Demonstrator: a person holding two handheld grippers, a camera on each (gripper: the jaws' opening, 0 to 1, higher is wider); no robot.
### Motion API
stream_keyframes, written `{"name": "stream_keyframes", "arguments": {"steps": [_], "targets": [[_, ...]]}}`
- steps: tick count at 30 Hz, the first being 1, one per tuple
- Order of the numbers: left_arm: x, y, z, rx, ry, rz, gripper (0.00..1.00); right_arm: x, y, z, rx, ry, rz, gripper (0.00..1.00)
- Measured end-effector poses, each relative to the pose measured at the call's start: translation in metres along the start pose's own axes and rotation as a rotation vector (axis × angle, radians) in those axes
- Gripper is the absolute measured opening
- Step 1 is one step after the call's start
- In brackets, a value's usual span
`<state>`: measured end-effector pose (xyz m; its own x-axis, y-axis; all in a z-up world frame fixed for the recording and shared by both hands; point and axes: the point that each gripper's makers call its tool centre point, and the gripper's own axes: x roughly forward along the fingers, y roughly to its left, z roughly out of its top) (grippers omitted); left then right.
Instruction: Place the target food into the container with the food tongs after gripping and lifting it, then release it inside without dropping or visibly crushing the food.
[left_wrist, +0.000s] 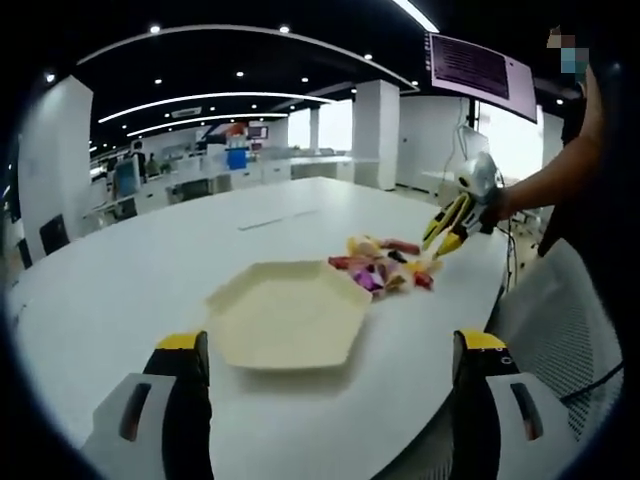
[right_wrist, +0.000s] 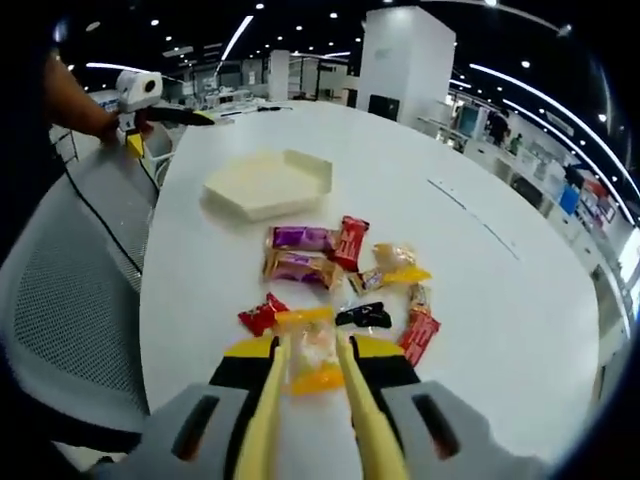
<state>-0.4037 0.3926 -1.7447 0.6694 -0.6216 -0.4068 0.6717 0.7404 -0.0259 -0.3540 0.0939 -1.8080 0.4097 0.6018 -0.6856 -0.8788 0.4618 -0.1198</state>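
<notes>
Right now my right gripper (right_wrist: 310, 385) squeezes the yellow tongs (right_wrist: 352, 415) around a yellow-wrapped candy (right_wrist: 308, 362), low centre, seemingly just off the table (right_wrist: 500, 300). Loose pressure could drop it short of the tray (right_wrist: 268, 182), upper left. My left gripper (left_wrist: 330, 400) is spread wide.

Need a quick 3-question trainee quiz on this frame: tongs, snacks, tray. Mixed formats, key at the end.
1. True or false: the hexagonal tray already holds a snack.
2. What do the yellow tongs in the right gripper grip?
A. a yellow-wrapped snack
B. a red packet
C. nothing
3. Fill in: the left gripper is ____, with nothing between its jaws.

Key:
1. False; it is empty.
2. A, the yellow-wrapped snack, at the near end of the snack pile.
3. open
</notes>
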Motion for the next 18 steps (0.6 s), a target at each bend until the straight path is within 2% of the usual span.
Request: {"name": "stream_keyframes", "arguments": {"steps": [6,12,15,16,17,18], "targets": [[0.001,-0.003,-0.002,0.009,0.012,-0.011,0.97,0.011,0.004,-0.012,-0.077,0.068,-0.003,0.28],[0.001,0.000,-0.002,-0.002,0.010,-0.004,0.96,0.012,-0.002,-0.015,-0.089,0.082,-0.022,0.27],[0.001,0.000,-0.002,-0.002,0.010,-0.003,0.96,0.014,-0.002,-0.018,-0.155,0.110,-0.030,0.26],[0.001,0.000,-0.002,-0.005,0.010,-0.005,0.96,0.015,0.000,-0.017,-0.133,0.107,-0.029,0.25],[0.001,-0.001,-0.002,-0.003,0.014,-0.006,0.96,0.013,-0.002,-0.016,-0.077,0.107,-0.037,0.24],[0.001,-0.001,-0.003,0.000,0.015,-0.006,0.96,0.012,-0.006,-0.015,-0.072,0.108,-0.044,0.23]]}}
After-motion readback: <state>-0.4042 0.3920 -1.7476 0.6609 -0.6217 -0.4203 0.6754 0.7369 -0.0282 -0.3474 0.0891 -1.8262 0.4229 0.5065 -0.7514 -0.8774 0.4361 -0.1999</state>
